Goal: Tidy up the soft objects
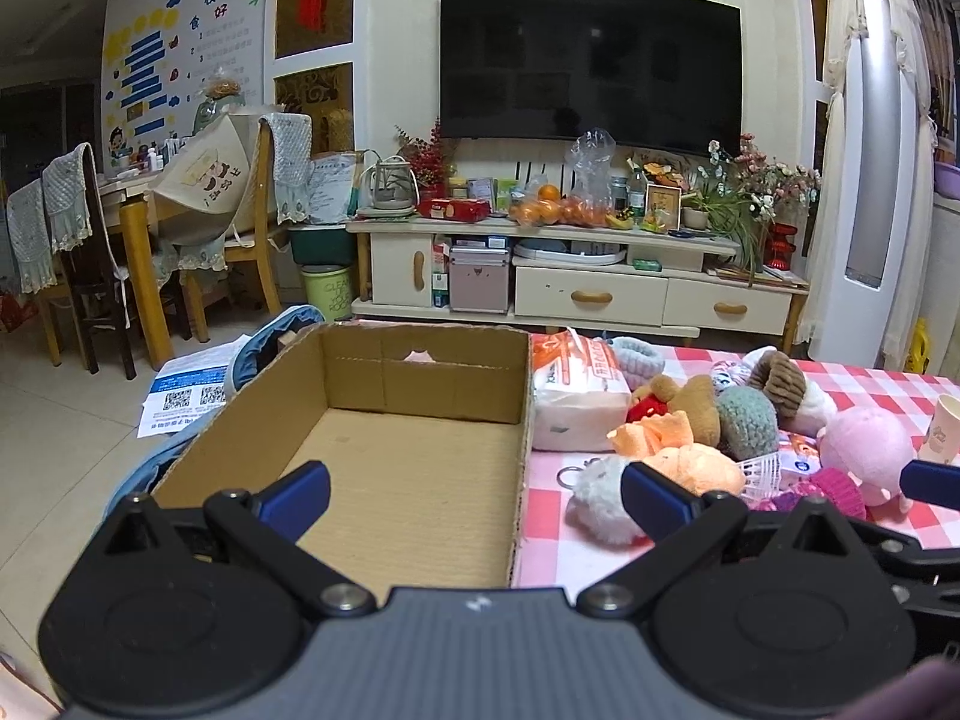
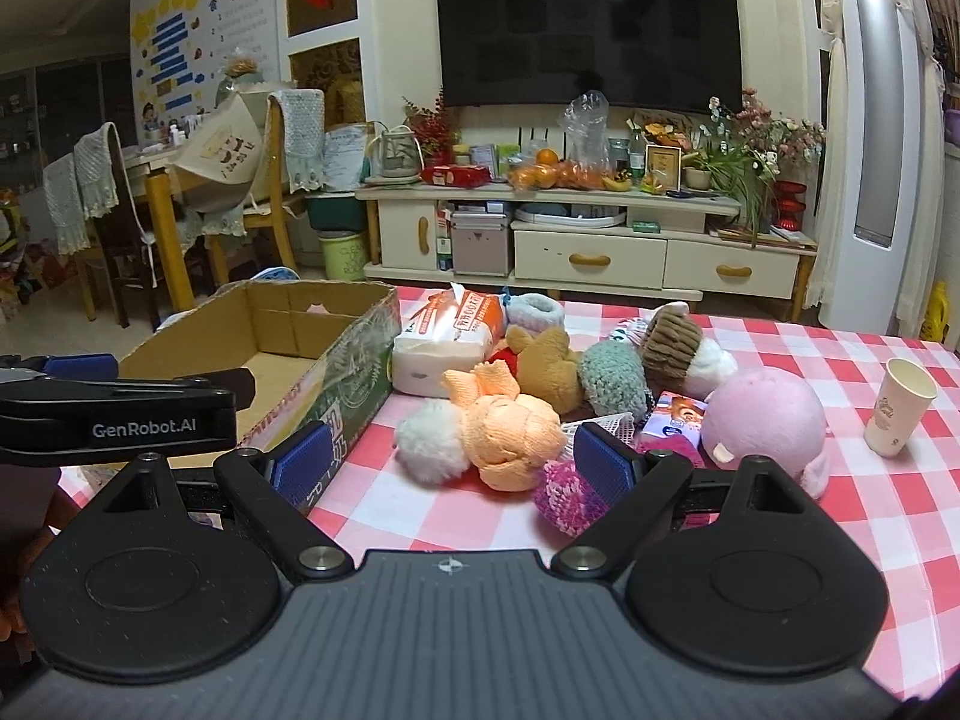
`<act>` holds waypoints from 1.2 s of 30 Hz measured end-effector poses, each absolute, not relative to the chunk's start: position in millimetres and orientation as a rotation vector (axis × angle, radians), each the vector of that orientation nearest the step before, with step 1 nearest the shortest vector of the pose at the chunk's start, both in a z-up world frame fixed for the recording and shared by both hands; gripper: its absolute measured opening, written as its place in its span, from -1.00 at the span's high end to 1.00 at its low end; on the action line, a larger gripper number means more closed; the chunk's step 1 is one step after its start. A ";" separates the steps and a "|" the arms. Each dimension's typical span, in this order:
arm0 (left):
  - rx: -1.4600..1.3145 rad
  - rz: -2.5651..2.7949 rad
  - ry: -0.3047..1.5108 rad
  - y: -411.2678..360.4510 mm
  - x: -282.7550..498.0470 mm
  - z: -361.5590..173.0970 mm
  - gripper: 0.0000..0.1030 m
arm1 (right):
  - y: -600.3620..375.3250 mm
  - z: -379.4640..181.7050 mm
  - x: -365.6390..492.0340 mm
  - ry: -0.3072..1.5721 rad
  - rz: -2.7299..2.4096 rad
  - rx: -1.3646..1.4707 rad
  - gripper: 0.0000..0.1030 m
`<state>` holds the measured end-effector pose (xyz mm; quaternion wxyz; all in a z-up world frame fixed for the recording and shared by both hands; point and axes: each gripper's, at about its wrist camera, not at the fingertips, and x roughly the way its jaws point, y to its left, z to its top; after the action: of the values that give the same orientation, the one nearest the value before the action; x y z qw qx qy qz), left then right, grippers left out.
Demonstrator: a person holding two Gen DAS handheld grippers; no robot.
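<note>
red plush toy (image 2: 503, 356): mostly hidden behind the brown teddy bear (image 2: 546, 366) and the orange knit piece (image 2: 483, 384)
small snack packet (image 2: 678, 417): partly covered by the pink plush ball (image 2: 765, 420); its print is too small to read
white mesh item (image 2: 606, 423): only 1 corner shows
paper cup (image 1: 945, 426): cut off by the right edge in the left wrist view
tissue pack (image 2: 447, 339) lettering: too blurred to read
blue fabric (image 1: 264, 348): largely hidden behind the cardboard box (image 1: 528, 408)
</note>
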<state>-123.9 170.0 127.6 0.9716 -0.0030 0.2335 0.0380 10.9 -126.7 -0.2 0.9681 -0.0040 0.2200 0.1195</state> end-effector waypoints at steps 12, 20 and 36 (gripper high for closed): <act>0.033 0.065 0.488 158.0 -118.7 121.0 -0.99 | -134.9 -7.6 12.1 0.433 0.205 0.022 -1.00; 0.052 -0.021 0.479 136.9 -117.1 115.8 -0.98 | -174.5 -28.0 14.1 0.472 0.054 0.047 -1.00; 0.288 -0.417 0.558 23.3 -97.6 67.0 -0.91 | -255.7 -35.7 17.2 0.491 0.005 0.188 -1.00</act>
<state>-97.6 23.3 67.0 0.9298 0.1406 0.2724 -0.2037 17.2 -255.7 -35.7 0.9656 0.0929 0.2427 0.0023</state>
